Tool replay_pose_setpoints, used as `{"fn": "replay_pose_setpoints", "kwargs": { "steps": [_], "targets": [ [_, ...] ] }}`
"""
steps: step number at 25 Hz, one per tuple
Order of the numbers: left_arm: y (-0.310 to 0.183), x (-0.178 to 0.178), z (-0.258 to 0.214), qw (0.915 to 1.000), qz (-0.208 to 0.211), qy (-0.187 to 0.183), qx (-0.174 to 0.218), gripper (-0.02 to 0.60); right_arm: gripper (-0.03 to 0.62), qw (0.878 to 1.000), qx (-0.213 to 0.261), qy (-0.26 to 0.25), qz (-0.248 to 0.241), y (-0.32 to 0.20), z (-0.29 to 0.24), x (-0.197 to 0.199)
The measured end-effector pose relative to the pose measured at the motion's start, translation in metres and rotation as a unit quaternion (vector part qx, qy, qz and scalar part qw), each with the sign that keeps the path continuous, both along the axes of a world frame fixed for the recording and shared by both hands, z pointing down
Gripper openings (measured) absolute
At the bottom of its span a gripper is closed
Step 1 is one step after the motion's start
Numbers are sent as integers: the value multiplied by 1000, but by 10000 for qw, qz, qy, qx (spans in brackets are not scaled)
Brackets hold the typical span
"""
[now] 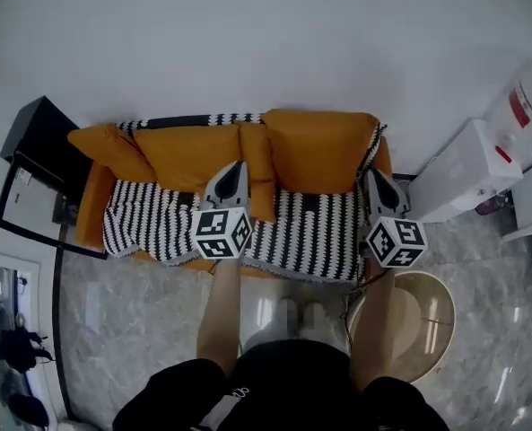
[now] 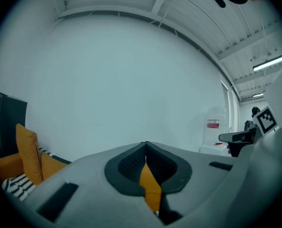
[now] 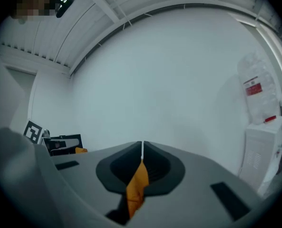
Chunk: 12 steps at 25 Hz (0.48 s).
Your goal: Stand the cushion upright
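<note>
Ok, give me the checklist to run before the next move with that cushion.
1. Left gripper jaws shut on the cushion's orange fabric: ok.
2. Right gripper jaws shut on orange cushion fabric: ok.
3. Both grips on one and the same cushion: cannot tell; in the head view the left gripper sits near a seam between cushions.
4. Cushion upright against the back of the sofa: cannot tell from above.
5. Striped throw clear of both jaws: ok.
6. Left-end cushion apart from both grippers: ok.
</note>
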<state>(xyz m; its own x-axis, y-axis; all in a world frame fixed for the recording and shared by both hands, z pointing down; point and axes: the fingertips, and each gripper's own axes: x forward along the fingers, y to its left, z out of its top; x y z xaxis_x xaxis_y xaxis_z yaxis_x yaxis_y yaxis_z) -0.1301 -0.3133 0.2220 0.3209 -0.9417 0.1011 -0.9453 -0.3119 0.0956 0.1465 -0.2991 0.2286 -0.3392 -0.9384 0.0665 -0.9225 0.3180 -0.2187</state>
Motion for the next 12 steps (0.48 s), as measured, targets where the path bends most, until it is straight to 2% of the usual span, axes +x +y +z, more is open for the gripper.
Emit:
{"fn": "replay_pose_setpoints", "kwargs": {
  "steps": [7, 12],
  "targets": [
    [78, 50, -18, 9998, 146, 136, 26, 11, 17, 9994, -58, 337, -104, 72, -6, -8],
    [105, 77, -9, 9997, 248, -31, -9, 11, 12, 9989, -6, 460, -24, 92, 0, -5]
  ]
}}
